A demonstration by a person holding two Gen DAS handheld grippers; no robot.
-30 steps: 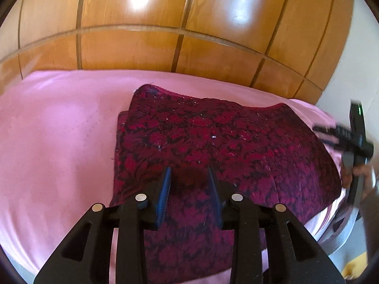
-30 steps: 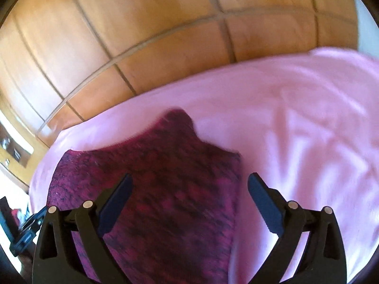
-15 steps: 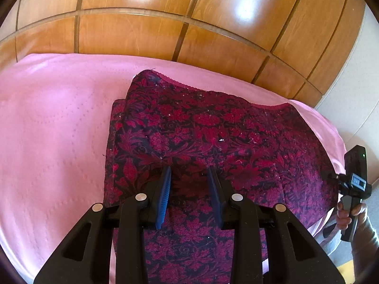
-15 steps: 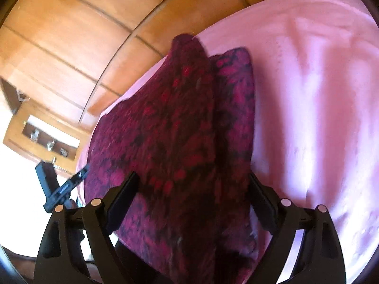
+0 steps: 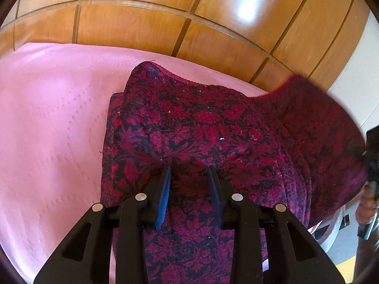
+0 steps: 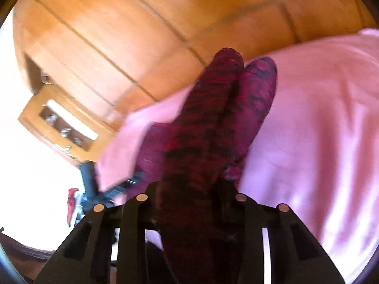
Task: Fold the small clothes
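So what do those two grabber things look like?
Both are matte black plastic. The left gripper has two flat fingers with ridged blue pads on their inner faces, forked black arms behind them and round silver pins at the joints. The right gripper has the same black arms and silver pins; cloth hides its pads.

pink bedsheet [image 5: 47,123] (dotted pattern) | glossy wooden wall panels [image 5: 142,28] | wooden shelf unit [image 6: 59,127]

Woven dark-red floral cloth [image 5: 213,127], matt and slightly fuzzy, lies between the left gripper's [image 5: 189,177] matt black plastic fingers with ribbed blue pads [image 5: 164,189]. Beside it, smooth pink sheet [image 5: 52,123]; beyond, glossy varnished wood panelling [image 5: 146,26].
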